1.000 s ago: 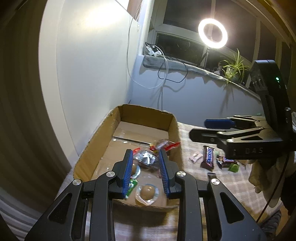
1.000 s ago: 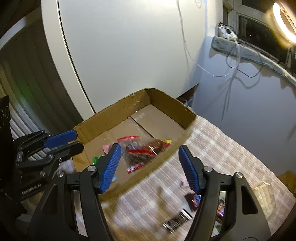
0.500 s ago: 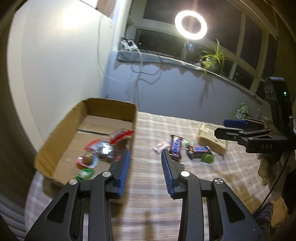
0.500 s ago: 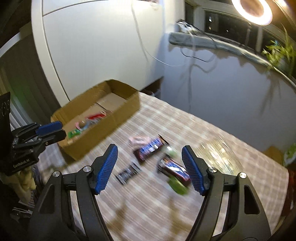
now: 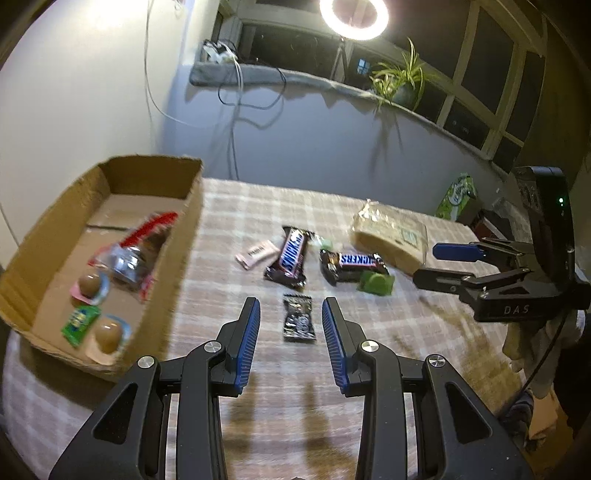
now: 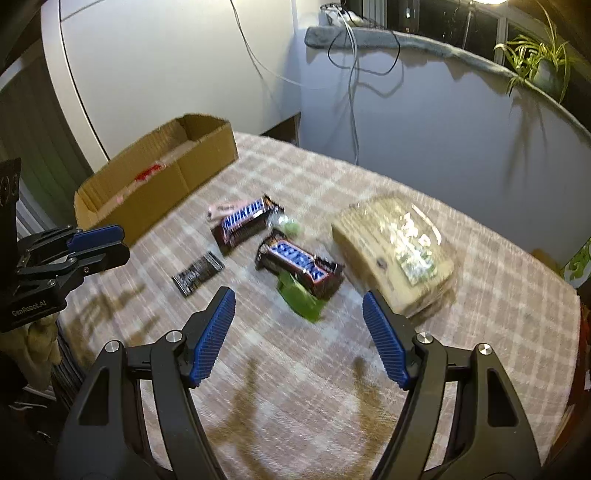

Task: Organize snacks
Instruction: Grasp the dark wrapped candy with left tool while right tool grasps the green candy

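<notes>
Several snacks boxed (image 5: 110,184) at nine o'clock, bars (image 5: 291,254) and black packet (image 5: 298,323) loose at twelve, both grippers (image 5: 290,325) (image 6: 299,321) released, empty.

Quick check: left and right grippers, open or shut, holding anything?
Left gripper: open, jaws just widened, empty, above the small black packet.
Right gripper: open wide, empty, above the green wrapper.

Night room, lit by a lamp

A glowing round ring light (image 5: 354,19) stands before dark windows (image 5: 476,96), far beyond the fingers; a green spider plant (image 5: 400,83) and white cables (image 5: 225,92) occupy the grey sill (image 6: 424,44).
</notes>
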`<state>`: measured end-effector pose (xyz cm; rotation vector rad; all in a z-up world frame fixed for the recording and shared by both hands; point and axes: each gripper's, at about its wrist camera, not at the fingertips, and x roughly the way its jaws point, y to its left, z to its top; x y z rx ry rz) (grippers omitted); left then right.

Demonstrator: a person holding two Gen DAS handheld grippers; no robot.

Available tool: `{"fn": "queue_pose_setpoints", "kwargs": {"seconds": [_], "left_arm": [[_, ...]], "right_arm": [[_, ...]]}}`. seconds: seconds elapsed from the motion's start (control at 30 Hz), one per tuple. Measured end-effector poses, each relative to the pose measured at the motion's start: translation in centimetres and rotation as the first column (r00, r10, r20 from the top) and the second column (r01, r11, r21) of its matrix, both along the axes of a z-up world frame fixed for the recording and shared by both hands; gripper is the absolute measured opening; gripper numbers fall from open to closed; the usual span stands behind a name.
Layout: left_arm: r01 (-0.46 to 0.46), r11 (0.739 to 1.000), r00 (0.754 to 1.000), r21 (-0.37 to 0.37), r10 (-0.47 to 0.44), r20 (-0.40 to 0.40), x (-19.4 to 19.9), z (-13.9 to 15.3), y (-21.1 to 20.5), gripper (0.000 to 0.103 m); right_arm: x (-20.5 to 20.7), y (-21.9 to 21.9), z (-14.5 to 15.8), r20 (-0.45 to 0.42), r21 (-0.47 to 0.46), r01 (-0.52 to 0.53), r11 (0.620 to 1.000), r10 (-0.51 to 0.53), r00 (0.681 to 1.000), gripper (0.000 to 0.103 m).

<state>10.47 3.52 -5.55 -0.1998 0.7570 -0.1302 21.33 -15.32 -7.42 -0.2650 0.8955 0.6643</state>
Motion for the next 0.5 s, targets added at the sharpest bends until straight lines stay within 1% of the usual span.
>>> {"fn": "queue_pose_setpoints", "kwargs": {"seconds": [0.17, 0.3, 0.43, 0.5], "left_arm": [[0.012, 1.0, 0.999, -0.007, -0.012, -0.046, 1.1, -1.4, -0.8, 0.033], [0.02, 1.0, 0.997, -0.007, -0.021, -0.079, 2.1, -2.4, -1.3, 0.033], [0.028, 1.0, 0.994, -0.004, -0.028, -0.106, 3.1, -3.3, -1.7, 0.033], [0.033, 0.999, 0.992, -0.003, -0.033, -0.12, 3.6, -3.7, -1.9, 0.033]], "right_arm": [[0.7, 0.2, -1.6, -0.025, -0.004, -0.002, 1.0, 0.002, 1.0, 0.074], [1.5, 0.9, -2.8, -0.052, -0.003, 0.0, 1.0, 0.0, 0.999, 0.066], [2.3, 1.3, -4.0, -0.077, -0.01, 0.024, 1.0, -0.025, 0.997, 0.06], [2.7, 1.6, -4.5, -0.092, -0.011, 0.028, 1.0, -0.029, 0.995, 0.054]]}}
